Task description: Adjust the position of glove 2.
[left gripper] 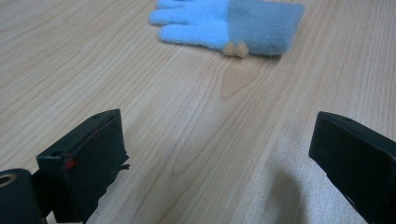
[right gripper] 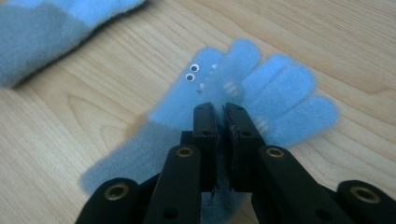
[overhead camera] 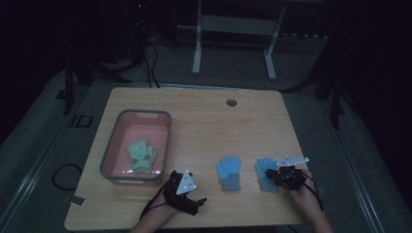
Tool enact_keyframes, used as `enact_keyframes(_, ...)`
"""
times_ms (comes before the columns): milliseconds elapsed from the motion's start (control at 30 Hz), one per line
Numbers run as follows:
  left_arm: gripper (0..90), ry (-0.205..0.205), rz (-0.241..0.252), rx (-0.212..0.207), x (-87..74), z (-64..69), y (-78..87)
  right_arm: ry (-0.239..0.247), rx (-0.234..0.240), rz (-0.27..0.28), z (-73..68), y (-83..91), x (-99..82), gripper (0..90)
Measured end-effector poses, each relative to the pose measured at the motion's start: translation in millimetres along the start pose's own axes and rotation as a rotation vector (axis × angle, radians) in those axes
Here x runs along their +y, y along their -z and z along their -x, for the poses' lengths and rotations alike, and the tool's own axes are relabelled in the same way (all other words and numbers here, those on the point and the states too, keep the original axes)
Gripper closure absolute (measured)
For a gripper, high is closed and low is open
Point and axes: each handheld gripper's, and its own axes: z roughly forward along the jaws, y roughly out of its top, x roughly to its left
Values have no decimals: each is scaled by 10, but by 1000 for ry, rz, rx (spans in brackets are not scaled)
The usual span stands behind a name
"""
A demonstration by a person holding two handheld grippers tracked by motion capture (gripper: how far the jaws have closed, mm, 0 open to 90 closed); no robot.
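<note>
Your right gripper (right gripper: 220, 114) has its fingers (right gripper: 205, 135) pinched nearly together on the blue glove (right gripper: 275, 88) lying flat on the bench (overhead camera: 204, 121) at your right, the fabric caught in the narrow gap. Judging by the yellow gloves (overhead camera: 141, 156) already in the bin (overhead camera: 167, 127), this one probably belongs there too. Check the pinch has gathered enough fabric before lifting, then raise it straight up so it clears the second glove (overhead camera: 229, 172) beside it. Your left gripper (left gripper: 219, 154) rests near the bin with fingers wide and empty; keep it out of the path.
</note>
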Motion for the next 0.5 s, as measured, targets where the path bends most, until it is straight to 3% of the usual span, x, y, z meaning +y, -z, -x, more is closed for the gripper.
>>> enact_keyframes(100,39,0,4,1,-2,-2,5,-39,8,-4,9,17,24,854)
enact_keyframes(300,39,-2,3,3,-2,0,5,-33,-13,22,-57,126,159,857)
enact_keyframes(500,38,0,3,1,-2,-2,4,-18,-19,83,-128,322,397,857)
